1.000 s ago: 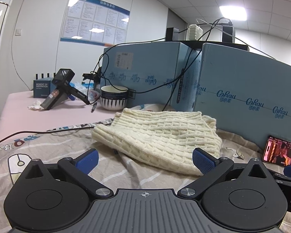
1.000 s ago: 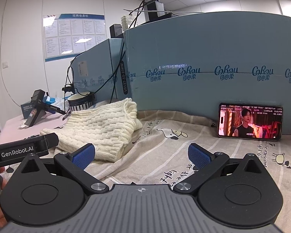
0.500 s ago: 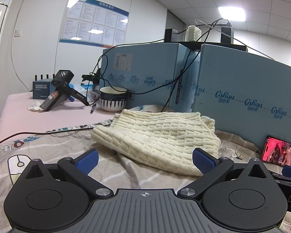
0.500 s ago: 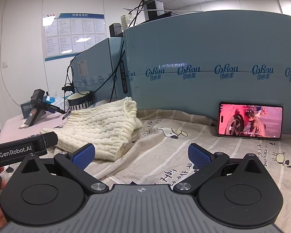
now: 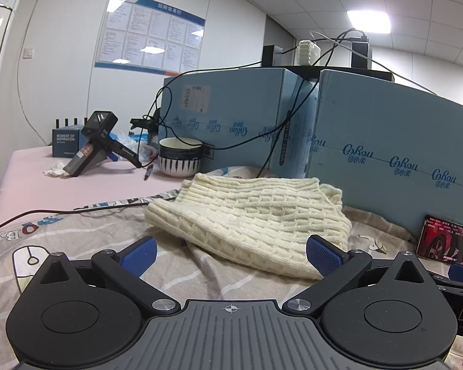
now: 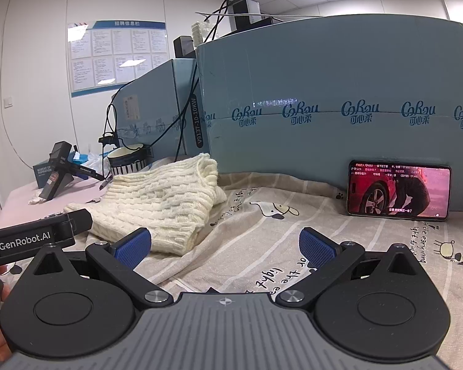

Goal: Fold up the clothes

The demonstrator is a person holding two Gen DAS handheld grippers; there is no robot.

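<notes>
Cream cable-knit sweater [image 5: 250, 219] lies bunched, roughly doubled over, on the grey cartoon-print bedsheet [image 6: 262, 246] that covers the tabletop, just in front of the blue foam boards [image 6: 324, 92]. Left tongs [image 5: 230, 251] spread wide, empty, low over the sheet with the sweater's near hem just ahead between the blue pads. Right tongs [image 6: 225, 245] also wide and empty, sweater's corner beside the left pad. Judged: approach stage, no fold begun. Next move likely calls for both tongs to advance and pinch the near edge at two separated points, lifting thick knit without catching the sheet beneath.
</notes>
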